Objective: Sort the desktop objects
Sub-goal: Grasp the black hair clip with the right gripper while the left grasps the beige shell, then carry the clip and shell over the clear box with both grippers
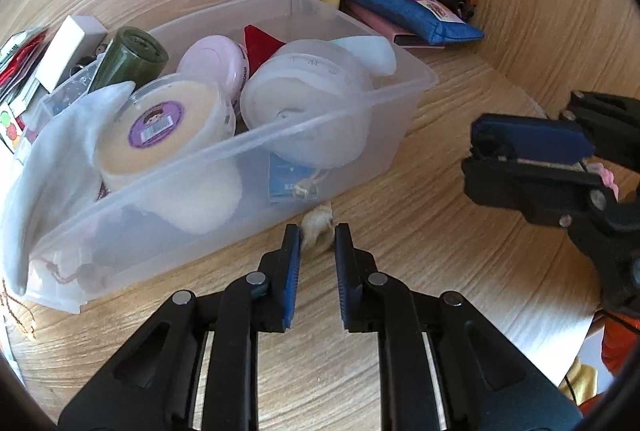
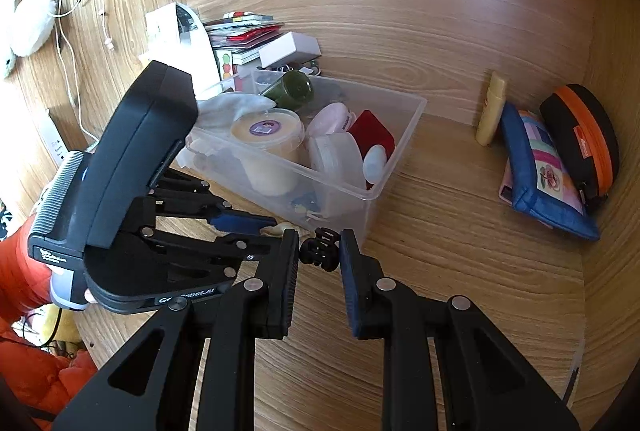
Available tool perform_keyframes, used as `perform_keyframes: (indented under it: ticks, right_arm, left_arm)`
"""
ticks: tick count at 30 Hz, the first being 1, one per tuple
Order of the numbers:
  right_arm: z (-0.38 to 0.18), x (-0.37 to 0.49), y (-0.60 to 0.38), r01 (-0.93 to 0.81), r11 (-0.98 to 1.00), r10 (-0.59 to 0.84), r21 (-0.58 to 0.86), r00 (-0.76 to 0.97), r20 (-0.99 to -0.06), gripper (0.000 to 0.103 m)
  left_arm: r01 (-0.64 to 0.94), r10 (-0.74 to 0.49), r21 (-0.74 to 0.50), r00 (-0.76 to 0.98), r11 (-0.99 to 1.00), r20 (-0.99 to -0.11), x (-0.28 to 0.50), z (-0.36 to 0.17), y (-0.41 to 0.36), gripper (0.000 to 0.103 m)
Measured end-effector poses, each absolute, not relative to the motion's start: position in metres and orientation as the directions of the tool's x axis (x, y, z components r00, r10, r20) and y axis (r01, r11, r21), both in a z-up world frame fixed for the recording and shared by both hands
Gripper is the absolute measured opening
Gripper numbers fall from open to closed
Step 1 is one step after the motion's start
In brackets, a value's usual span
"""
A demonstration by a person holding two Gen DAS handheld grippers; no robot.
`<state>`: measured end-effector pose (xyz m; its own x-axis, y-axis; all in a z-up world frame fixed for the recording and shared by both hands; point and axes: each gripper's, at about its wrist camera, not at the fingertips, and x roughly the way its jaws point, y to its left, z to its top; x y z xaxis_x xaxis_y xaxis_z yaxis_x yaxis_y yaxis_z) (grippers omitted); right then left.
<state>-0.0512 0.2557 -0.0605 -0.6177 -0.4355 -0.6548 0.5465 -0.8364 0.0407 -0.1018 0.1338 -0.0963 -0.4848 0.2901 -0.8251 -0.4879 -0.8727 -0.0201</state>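
Note:
My left gripper (image 1: 317, 235) is shut on a small cream shell-like object (image 1: 316, 226) lying on the wooden desk just in front of the clear plastic bin (image 1: 404, 102). My right gripper (image 2: 319, 249) is shut on a small black hair claw clip (image 2: 320, 248), held just above the desk near the bin's corner (image 2: 400, 135). The right gripper also shows in the left wrist view (image 1: 532, 159), side-on at the right. The left gripper (image 2: 256, 227) shows at the left of the right wrist view, with the cream object (image 2: 280, 229) at its tips.
The bin holds a cream tub (image 1: 160, 123), a white tub (image 1: 304, 91), a pink jar (image 1: 212, 59), a green bottle (image 1: 132, 55), a red box (image 2: 370, 133) and white cloth. A blue pouch (image 2: 540, 171), an orange-zipped black case (image 2: 580, 139) and a yellow tube (image 2: 492, 111) lie at the back right.

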Motion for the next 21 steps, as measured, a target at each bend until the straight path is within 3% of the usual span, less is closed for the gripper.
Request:
perform_keyframes:
  ticks: [12,21]
  right_arm:
    - [-0.062,-0.058,0.259,0.528,-0.847,-0.430,0.064,-0.610,-0.666,0.019]
    - [-0.050,-0.063,0.252,0.535,-0.843,-0.442,0.062,-0.620,-0.648,0.019]
  left_arm:
    - [-0.490,0.316,-0.026,-0.519,-0.871,-0.794,-0.089,-0.089,0.124,0.016]
    - [-0.421,0.335,-0.057,-0.624,-0.905,-0.706,-0.067,-0.048,0.085,0.016]
